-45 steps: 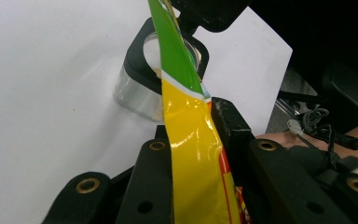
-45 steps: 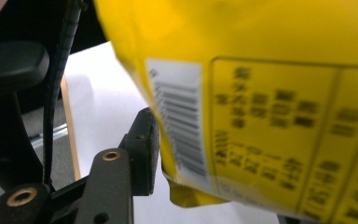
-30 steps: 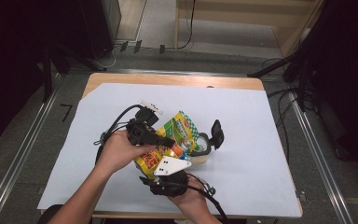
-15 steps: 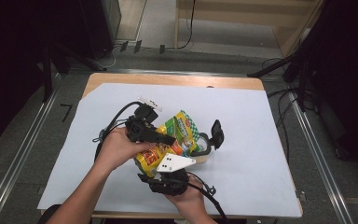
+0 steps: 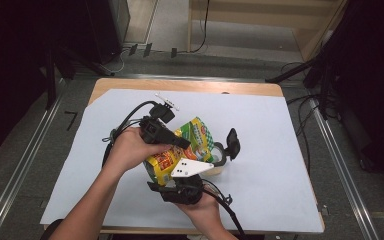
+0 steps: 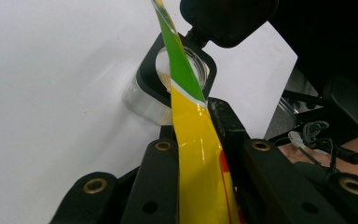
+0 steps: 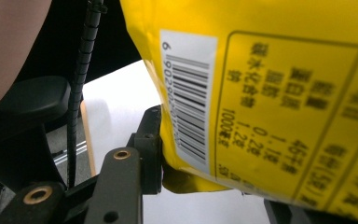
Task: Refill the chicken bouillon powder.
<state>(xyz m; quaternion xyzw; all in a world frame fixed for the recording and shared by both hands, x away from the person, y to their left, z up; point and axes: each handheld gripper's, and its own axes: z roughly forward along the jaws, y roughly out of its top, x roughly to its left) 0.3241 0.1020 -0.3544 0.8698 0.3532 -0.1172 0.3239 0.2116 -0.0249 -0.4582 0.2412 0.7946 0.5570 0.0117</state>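
A yellow and green snack bag (image 5: pixel 194 134) is held tilted above the white sheet by both grippers. My left gripper (image 5: pixel 180 142) is shut on the bag's upper edge; its jaws have just been closing, with the flattened bag (image 6: pixel 200 154) pinched between them. The bag's green tip (image 6: pixel 179 65) hangs over the mouth of a clear container (image 6: pixel 144 100) with a black rim, whose flip lid (image 6: pixel 228 18) stands open. From below, my right gripper (image 5: pixel 172 181) is shut on the bag's bottom (image 7: pixel 279 93), one pad (image 7: pixel 151 154) pressing beside the barcode.
The container (image 5: pixel 220 156) and its raised lid (image 5: pixel 232 142) stand right of the bag on the white sheet (image 5: pixel 280 150), which covers a wooden table (image 5: pixel 190 86). Black cables trail from both grippers. Metal rails run along both sides of the table.
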